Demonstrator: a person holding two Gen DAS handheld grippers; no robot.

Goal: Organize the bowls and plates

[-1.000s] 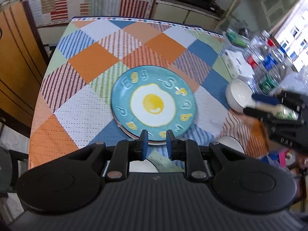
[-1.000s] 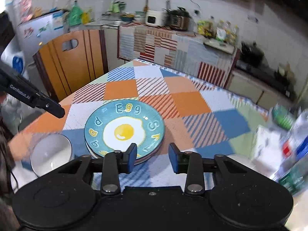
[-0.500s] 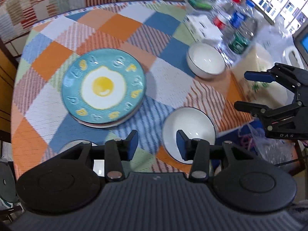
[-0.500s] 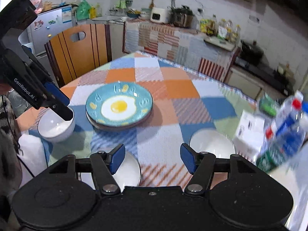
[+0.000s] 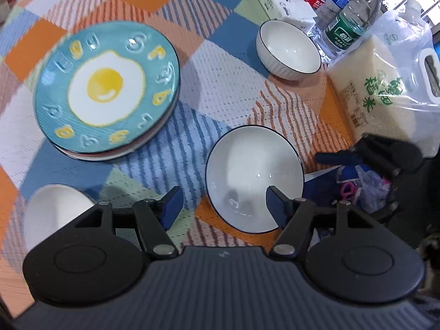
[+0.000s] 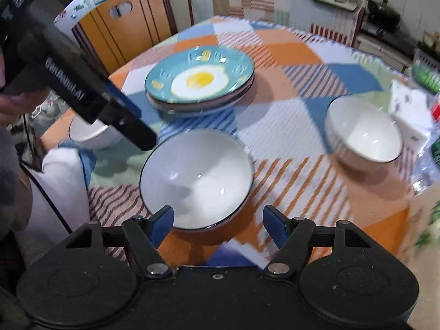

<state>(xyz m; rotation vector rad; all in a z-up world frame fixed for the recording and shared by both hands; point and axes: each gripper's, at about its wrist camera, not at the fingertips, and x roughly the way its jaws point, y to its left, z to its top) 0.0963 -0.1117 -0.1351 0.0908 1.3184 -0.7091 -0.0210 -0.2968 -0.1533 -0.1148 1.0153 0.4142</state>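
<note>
A stack of plates topped by a teal fried-egg plate (image 5: 106, 88) (image 6: 199, 79) sits on the checked tablecloth. Three white bowls with dark rims stand around it: a near one (image 5: 254, 180) (image 6: 196, 180), a far one (image 5: 288, 49) (image 6: 363, 132) by the bottles, and one at the left edge (image 5: 55, 217) (image 6: 90, 134). My left gripper (image 5: 224, 203) is open above the near bowl's left rim, its right fingertip over the bowl. My right gripper (image 6: 218, 224) is open and empty just in front of the same bowl. The left gripper's body (image 6: 68, 71) shows in the right wrist view.
Water bottles (image 5: 349, 24), a tissue box (image 5: 286, 2) and a bag of rice (image 5: 385, 90) crowd the table's right side. A wooden chair (image 6: 123, 30) stands behind the table. A kitchen counter (image 6: 275, 2) runs along the back wall.
Both grippers have opened wider and come down closer to the near white bowl. The left gripper has swung right, away from the plate stack.
</note>
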